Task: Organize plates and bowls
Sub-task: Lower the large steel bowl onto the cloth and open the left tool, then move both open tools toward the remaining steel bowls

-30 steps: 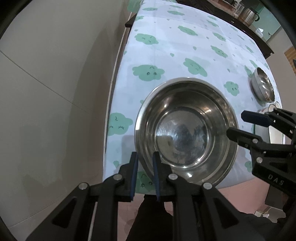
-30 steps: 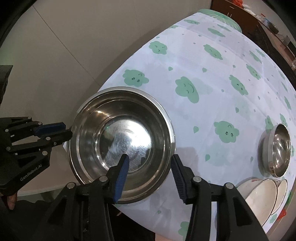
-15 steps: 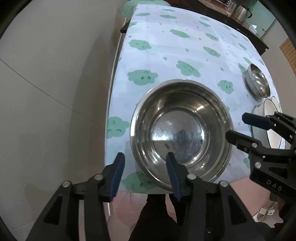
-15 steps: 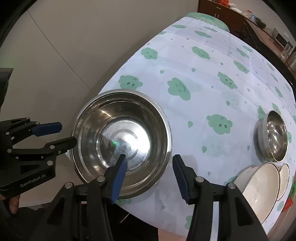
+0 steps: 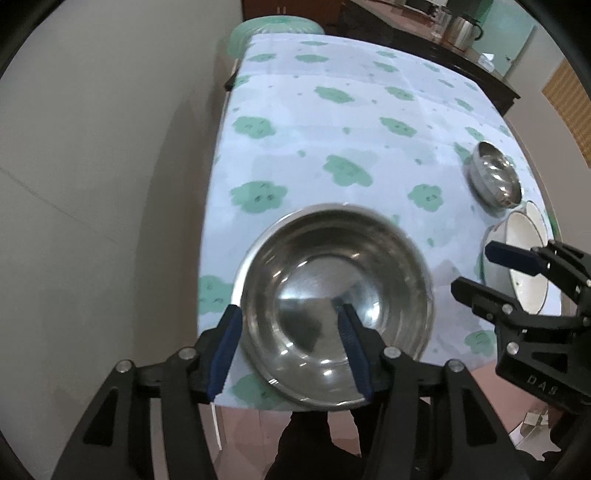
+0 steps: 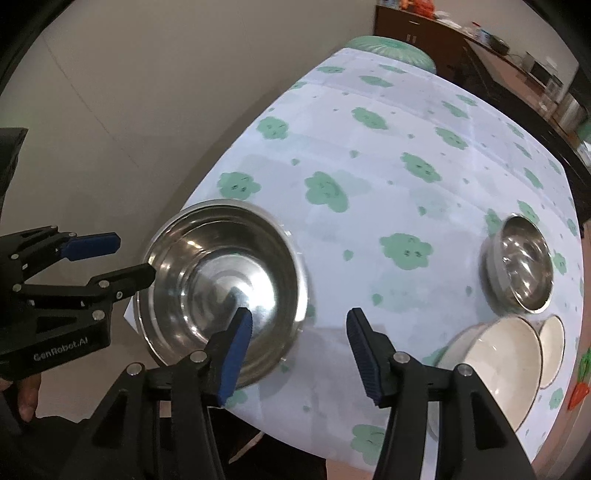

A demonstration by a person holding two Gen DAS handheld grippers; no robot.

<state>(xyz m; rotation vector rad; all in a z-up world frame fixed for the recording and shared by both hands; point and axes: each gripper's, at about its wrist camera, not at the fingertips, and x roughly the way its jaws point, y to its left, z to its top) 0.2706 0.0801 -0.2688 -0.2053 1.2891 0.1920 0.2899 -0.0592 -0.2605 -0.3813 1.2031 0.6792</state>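
Note:
A large steel bowl [image 5: 332,295] [image 6: 221,280] rests at the near left corner of the table. My left gripper [image 5: 290,350] hovers open above its near-left rim, one pad outside the rim and one over the inside, neither touching. My right gripper [image 6: 299,343] is open over the bowl's right rim, its left pad above the inside and its right pad above the cloth. Each gripper shows in the other's view: the right gripper [image 5: 474,269] and the left gripper [image 6: 133,258]. A small steel bowl [image 5: 495,177] [image 6: 521,266] and two white bowls [image 5: 524,266] [image 6: 491,362] stand at the right.
The table [image 5: 332,122] wears a white cloth with green clouds. A wall runs close along its left side. A green stool [image 5: 273,33] stands at the far end, and a dark sideboard with a kettle [image 5: 461,26] stands behind it. A person's hand [image 6: 26,398] holds the left gripper.
My left gripper let go of the large bowl's rim and its jaws spread. The right jaws widened slightly. Both grippers lifted and drew back, and the bowl stays on the table.

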